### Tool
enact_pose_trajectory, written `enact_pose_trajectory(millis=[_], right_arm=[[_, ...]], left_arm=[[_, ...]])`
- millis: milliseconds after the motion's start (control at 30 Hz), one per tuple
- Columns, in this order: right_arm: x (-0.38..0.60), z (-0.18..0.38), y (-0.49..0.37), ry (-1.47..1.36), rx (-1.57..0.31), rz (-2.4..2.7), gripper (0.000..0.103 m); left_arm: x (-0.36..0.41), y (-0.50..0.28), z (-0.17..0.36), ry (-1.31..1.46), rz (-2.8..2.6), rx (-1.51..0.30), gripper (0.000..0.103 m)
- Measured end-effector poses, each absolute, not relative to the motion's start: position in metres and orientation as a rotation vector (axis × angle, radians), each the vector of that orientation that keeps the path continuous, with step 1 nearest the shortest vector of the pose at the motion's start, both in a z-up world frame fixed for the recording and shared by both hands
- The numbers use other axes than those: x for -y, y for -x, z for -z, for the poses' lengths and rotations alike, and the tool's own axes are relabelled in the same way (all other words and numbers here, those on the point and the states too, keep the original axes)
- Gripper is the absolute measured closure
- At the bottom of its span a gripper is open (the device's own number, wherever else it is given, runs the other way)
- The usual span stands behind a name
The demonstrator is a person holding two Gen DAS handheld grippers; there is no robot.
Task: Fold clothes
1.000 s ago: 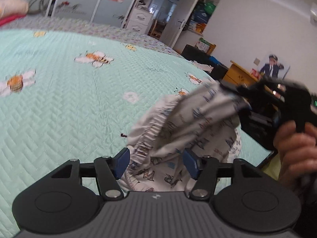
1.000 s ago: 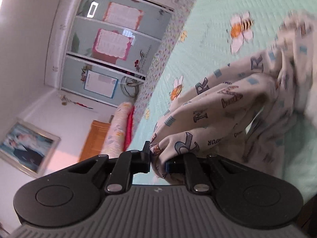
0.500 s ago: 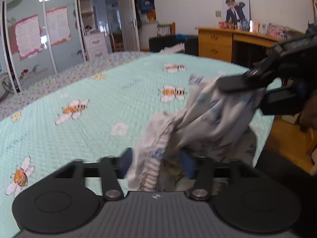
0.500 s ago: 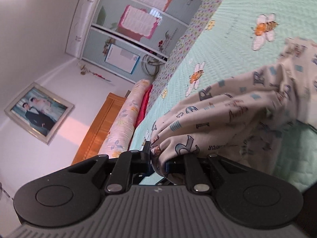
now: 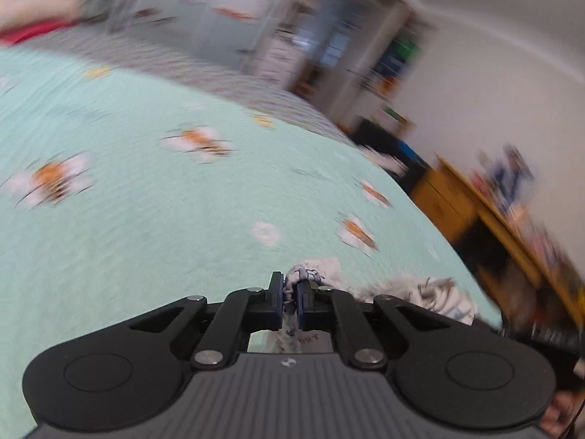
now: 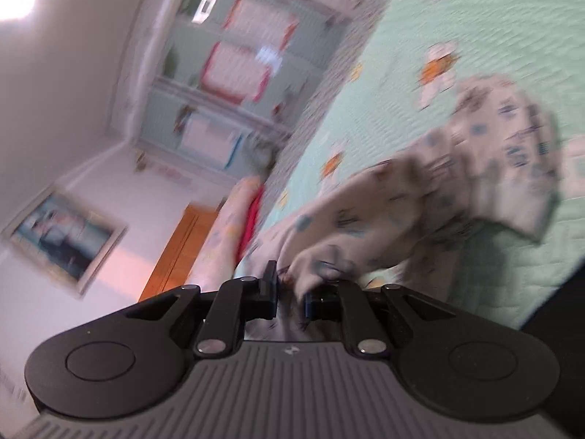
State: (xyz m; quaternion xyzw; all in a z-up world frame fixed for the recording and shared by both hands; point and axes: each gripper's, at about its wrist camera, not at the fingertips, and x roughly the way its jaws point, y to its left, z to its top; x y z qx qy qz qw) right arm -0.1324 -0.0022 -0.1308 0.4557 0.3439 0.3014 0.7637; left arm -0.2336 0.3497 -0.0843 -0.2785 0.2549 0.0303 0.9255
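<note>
My left gripper point(image 5: 289, 298) has just been closing and now its jaws are clamped on a bunched edge of the printed garment point(image 5: 431, 294); the rest of this cloth lies crumpled toward 3 o'clock from the jaws, on the green bedcover point(image 5: 146, 219); the picture is blurred. My right gripper point(image 6: 290, 289) is pinched tight on another part of the same garment point(image 6: 475, 168); from there the cloth runs up toward 1 o'clock, hanging over the bedcover point(image 6: 512, 36). Farther, at 3 o'clock in the left view, stands a wooden desk point(image 5: 486, 212); at 11 o'clock in the right view is a wardrobe point(image 6: 234, 84).
</note>
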Motion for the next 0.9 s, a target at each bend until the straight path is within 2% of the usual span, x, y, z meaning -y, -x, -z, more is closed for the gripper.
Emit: enact_pose_trajectory(millis=[100, 167, 233, 267, 300, 467, 633, 700, 733, 767, 800, 900], right_arm=[[0.005, 0.134, 0.128, -0.931, -0.777, -0.464, 0.094], [-0.004, 0.122, 0.137, -0.852, -0.733, -0.553, 0.093], [-0.025, 0.101, 0.152, -0.755, -0.674, -0.717, 0.075], [-0.039, 0.089, 0.162, -0.682, -0.645, -0.784, 0.061], [-0.055, 0.079, 0.173, -0.592, -0.614, -0.841, 0.054], [-0.143, 0.063, 0.224, -0.039, -0.427, -0.894, 0.048], [-0.204, 0.095, 0.216, 0.157, -0.505, -0.846, 0.047], [-0.219, 0.109, 0.215, 0.214, -0.534, -0.868, 0.043], [-0.223, 0.114, 0.217, 0.249, -0.541, -0.868, 0.044], [-0.226, 0.120, 0.218, 0.285, -0.547, -0.866, 0.065], [-0.225, 0.124, 0.218, 0.308, -0.554, -0.862, 0.091], [-0.204, 0.120, 0.220, 0.264, -0.527, -0.843, 0.099]], left_arm=[[-0.374, 0.257, 0.093, 0.698, -0.116, -0.545, 0.097], [-0.375, 0.270, 0.090, 0.691, -0.122, -0.554, 0.097], [-0.372, 0.277, 0.085, 0.676, -0.116, -0.555, 0.097], [-0.372, 0.280, 0.082, 0.679, -0.107, -0.546, 0.097], [-0.369, 0.282, 0.078, 0.681, -0.097, -0.535, 0.097], [-0.361, 0.288, 0.052, 0.673, -0.022, -0.460, 0.097], [-0.352, 0.297, 0.027, 0.687, 0.062, -0.407, 0.097], [-0.353, 0.300, 0.027, 0.712, 0.079, -0.407, 0.097], [-0.355, 0.301, 0.030, 0.714, 0.073, -0.410, 0.097], [-0.358, 0.302, 0.033, 0.721, 0.060, -0.415, 0.097], [-0.362, 0.304, 0.038, 0.735, 0.044, -0.419, 0.097], [-0.378, 0.310, 0.053, 0.775, -0.022, -0.412, 0.097]])
